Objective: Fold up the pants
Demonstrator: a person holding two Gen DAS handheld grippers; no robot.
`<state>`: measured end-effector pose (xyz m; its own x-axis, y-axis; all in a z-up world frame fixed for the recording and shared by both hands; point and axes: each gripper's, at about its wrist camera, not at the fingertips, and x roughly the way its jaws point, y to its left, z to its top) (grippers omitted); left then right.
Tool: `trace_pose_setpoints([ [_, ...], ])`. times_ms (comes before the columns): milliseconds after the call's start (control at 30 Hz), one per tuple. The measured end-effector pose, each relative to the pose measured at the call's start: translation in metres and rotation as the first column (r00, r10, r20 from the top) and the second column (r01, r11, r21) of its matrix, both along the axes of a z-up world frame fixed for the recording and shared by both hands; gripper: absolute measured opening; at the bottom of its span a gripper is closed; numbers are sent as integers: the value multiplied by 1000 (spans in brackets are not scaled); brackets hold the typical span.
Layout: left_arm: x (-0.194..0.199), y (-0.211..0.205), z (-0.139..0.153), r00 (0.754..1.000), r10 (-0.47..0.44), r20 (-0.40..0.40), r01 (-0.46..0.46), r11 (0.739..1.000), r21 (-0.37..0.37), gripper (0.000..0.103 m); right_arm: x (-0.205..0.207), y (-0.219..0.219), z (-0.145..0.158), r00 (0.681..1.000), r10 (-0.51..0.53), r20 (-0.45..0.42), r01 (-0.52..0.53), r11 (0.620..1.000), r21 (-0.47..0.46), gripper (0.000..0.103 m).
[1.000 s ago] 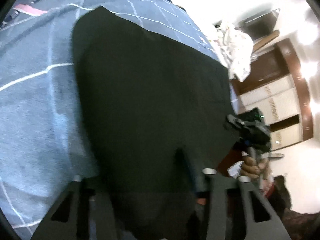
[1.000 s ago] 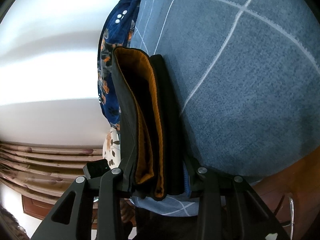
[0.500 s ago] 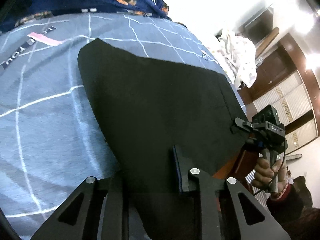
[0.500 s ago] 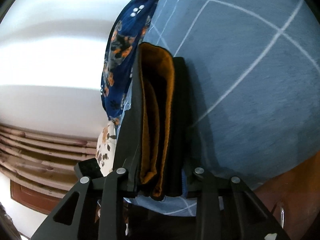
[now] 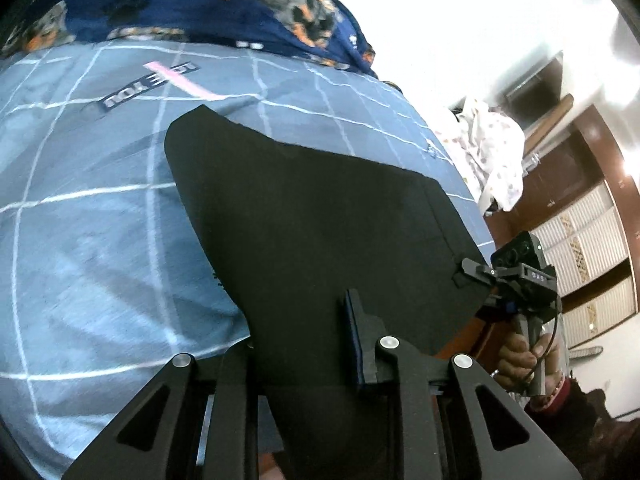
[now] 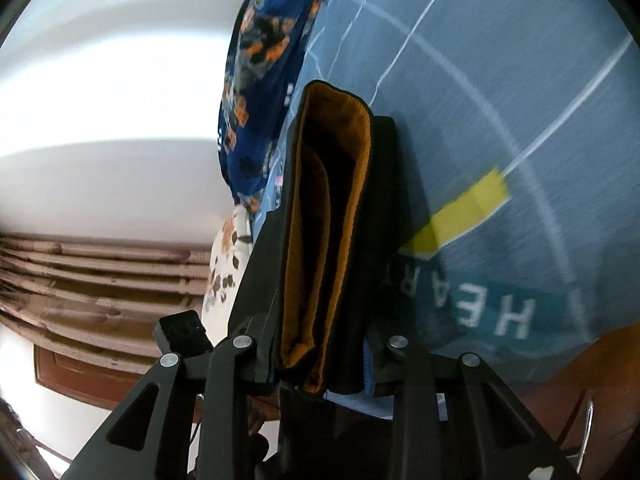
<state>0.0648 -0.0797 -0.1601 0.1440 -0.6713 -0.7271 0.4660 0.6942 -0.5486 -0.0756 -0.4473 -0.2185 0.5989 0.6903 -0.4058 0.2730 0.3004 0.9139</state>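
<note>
Since one second earlier, both grippers had carried the pants further over the bed, and more of the patterned blanket came into view.

One pair of black pants [image 5: 312, 216] lay spread on one blue checked bedsheet [image 5: 92, 216], filling the centre of the left wrist view. The left gripper [image 5: 304, 344] was clamped on the near edge of the cloth at 6 o'clock, with one finger [image 5: 360, 332] on top of the fabric. At 4 o'clock the right gripper [image 5: 476, 272], held by one hand [image 5: 520, 360], pinched the other corner. In the right wrist view, the right gripper [image 6: 320, 344] was closed on the folded layers of the pants [image 6: 384, 208], whose orange lining [image 6: 356, 184] showed in two folds. One dark blue blanket [image 5: 200, 8] with dog pictures lay at 12 o'clock. One white spotted cloth [image 5: 496, 152] hung at 2 o'clock.
</note>
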Motion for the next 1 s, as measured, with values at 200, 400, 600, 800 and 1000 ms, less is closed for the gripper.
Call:
trace_pose_setpoints([
  [200,3,12,-22,999,7,-50,-8,1000,-15,23,6,17,-12,998,48,-32,-50,997,-53,28],
  [400,18,11,-23,997,3,-72,-4,1000,-11,31,11,14,-8,998,56,-19,-57,993,-103,35],
  [600,48,23,-41,979,70,-191,-81,995,-53,42,23,9,-10,998,57,-15,-59,993,-99,41],
  [800,66,15,-50,969,72,-237,-92,993,-74,43,44,9,-13,997,76,-8,-77,992,-97,43],
  [1000,57,5,-40,991,86,-106,-87,996,-2,26,48,10,-19,997,75,-18,-76,992,-104,25],
])
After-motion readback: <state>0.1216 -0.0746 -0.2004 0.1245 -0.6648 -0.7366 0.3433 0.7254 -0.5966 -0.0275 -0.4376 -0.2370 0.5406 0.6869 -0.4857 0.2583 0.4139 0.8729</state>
